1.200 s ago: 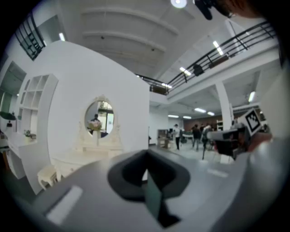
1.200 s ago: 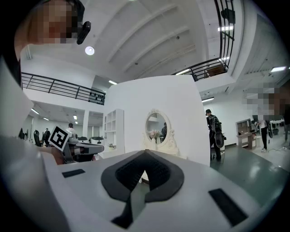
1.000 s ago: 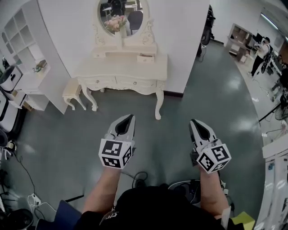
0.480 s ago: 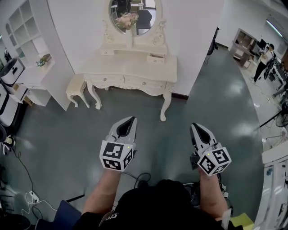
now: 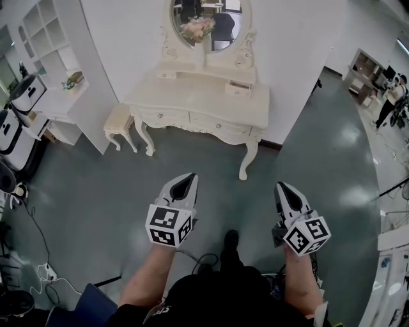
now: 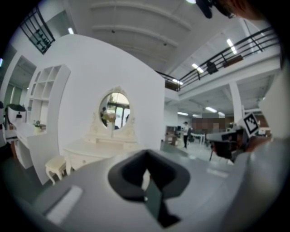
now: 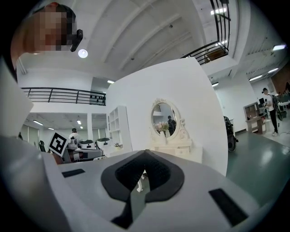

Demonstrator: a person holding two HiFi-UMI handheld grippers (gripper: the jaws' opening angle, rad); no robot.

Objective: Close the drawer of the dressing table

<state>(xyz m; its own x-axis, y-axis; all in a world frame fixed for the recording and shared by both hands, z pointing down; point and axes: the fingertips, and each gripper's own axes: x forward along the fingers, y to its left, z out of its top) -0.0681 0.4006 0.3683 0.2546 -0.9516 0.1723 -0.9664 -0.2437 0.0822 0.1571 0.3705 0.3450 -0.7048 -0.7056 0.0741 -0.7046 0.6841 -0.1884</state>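
Grey floor (image 5: 83, 191) lies open btwn person & furniture, w/ black cables (image 5: 202, 260) near the feet. White shelf unit (image 5: 48, 45) stands at left, small plant (image 5: 73, 80) on its lower ledge. Cream dressing table (image 5: 198, 105) is against the white wall. Oval mirror (image 5: 209, 19) at surface's back edge, pink flowers (image 5: 197, 27) in front of it. Stool (image 5: 119, 121) by table's left legs. Left gripper (image 5: 190, 176) & right gripper (image 5: 282, 186) are well short of table, fingers closed on both, nothing btwn. Cubes carry b/w square markers. Drawer (image 5: 238, 88): small one at right end of raised back tier, pulled out a bit.
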